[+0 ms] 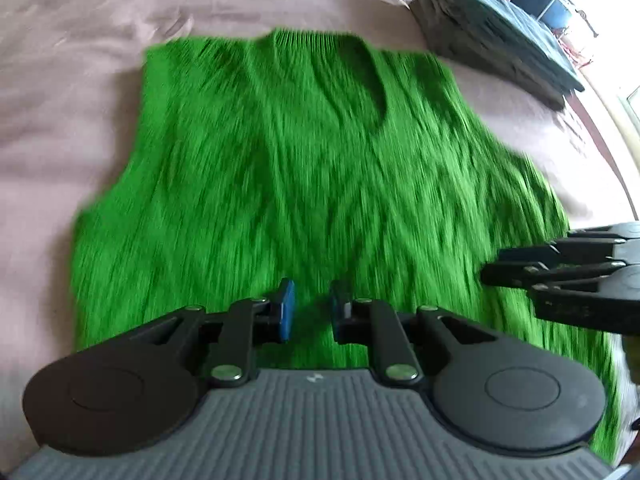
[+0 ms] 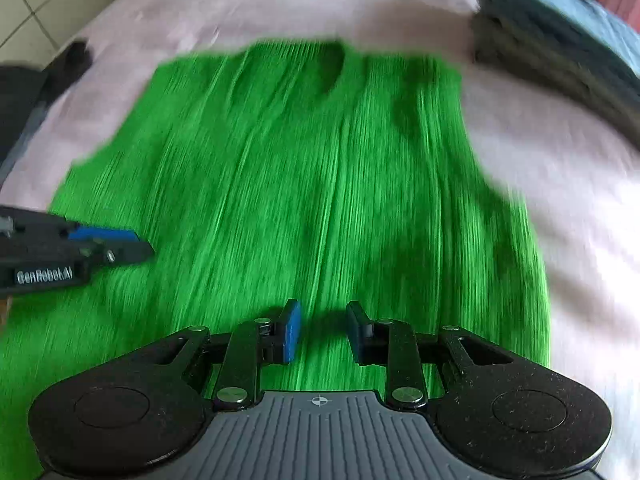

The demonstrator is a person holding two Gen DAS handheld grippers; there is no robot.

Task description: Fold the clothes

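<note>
1. The green sweater vest [image 1: 304, 184] lies flat on the bed [image 1: 80, 40], which has a pale pink sheet. Its neckline is at the far end and its hem is nearest the claws.
2. Key relation: the vest's long axis runs straight away from both claws, hem to collar. Both claws sit over the hem end and point along that axis.
3. The left claw [image 1: 311, 310] is over the near middle of the hem, biased left. Its blue pads stand apart with green fabric visible in the gap, nothing pinched.
4. The right claw [image 2: 323, 332] is over the hem toward the vest's right side. Its pads are likewise apart and hold nothing.
5. Neither arm is clearly nearer; both are about level at the hem, side by side. Each shows at the edge of the other's view.
6. I can't tell whether the pads touch the cloth or hover just above it. Both views are motion-blurred.
7. The stage is ambiguous. The vest looks single-layer and spread out, which fits laying it out for a fold or smoothing between folds.
8. Count: one green vest, two claws, one bed.
9. There is also one stack of dark folded clothes [image 1: 492, 36] at the far right of the bed, well apart from the vest. The right view shows a light blue piece on top; I can't count the layers.
</note>
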